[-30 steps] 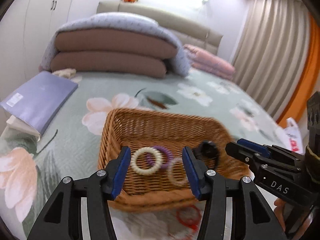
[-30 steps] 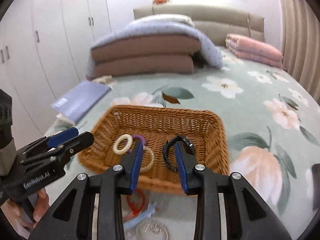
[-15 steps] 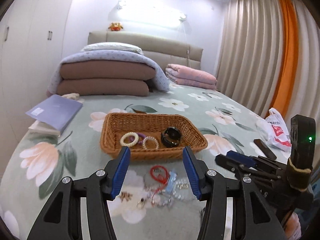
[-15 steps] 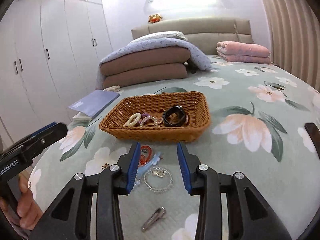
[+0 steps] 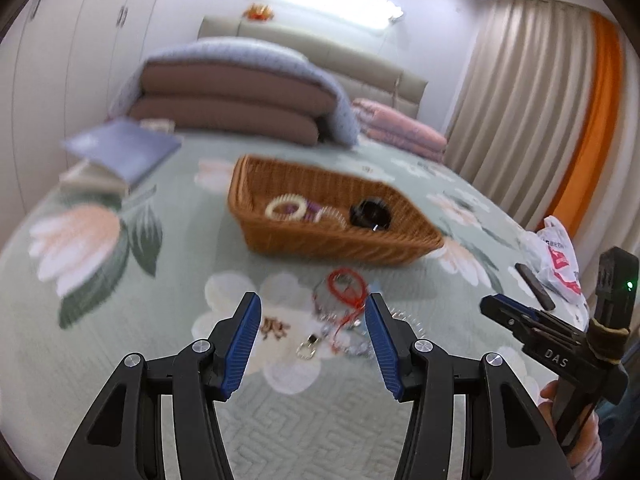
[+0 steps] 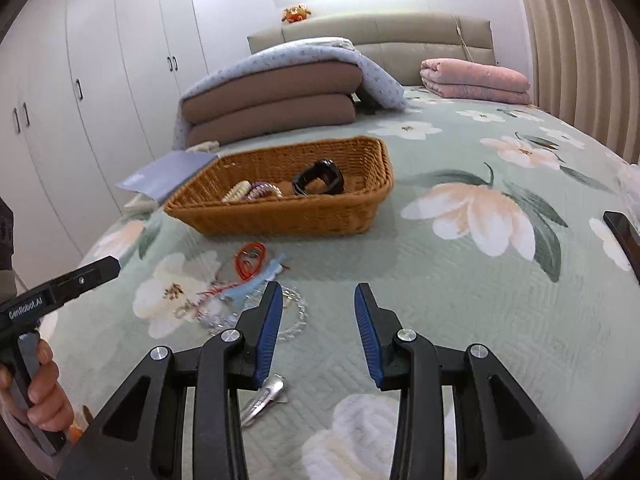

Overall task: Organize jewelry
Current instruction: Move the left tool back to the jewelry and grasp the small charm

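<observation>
A: Where is the jewelry?
B: Some sits in the brown basket (image 6: 280, 208); a messy pile (image 5: 340, 312) lies on the flowery bed cover (image 6: 460, 300), just in front of it.
A: And the grippers?
B: The left gripper (image 5: 312, 340) is wide apart, holding nothing, over the pile; the right gripper (image 6: 316, 332) is wide and holds nothing too; a silver hair clip (image 6: 264, 398) lies by it.

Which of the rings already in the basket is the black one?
The black bracelet, at the right end of the row in the wicker basket; the cream ring and the purple one lie left of it.
</observation>
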### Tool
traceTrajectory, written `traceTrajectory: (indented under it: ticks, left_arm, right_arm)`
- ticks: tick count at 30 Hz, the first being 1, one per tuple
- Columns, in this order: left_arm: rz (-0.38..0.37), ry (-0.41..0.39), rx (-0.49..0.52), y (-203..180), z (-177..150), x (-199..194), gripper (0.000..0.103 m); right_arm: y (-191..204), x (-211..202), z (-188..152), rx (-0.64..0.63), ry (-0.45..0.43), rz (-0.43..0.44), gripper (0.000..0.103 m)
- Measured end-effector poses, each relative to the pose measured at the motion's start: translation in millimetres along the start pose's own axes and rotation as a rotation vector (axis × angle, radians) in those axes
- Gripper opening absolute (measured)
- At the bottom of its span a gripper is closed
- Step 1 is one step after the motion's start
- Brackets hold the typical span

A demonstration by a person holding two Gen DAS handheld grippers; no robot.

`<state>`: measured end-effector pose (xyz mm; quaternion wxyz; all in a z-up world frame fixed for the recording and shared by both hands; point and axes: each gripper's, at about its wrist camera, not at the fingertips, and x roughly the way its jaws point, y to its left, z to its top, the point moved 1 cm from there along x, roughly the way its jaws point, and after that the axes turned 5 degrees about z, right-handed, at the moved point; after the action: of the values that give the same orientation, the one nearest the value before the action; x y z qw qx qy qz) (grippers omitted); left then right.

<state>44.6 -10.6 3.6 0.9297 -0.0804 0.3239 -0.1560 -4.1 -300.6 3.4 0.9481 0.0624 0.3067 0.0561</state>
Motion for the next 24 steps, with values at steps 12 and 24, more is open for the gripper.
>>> traceTrajectory:
  ticks: [12,24]
  left_arm:
    - [0.025,0.116,-0.029,7,-8,41,0.056]
    - [0.081,0.255,0.055,5,-27,74,0.021]
  right_arm:
    - [-10,20,-2,0.014,0.057,-0.008,0.041]
    - [9,63,0,-0.009,0.143,0.012,0.035]
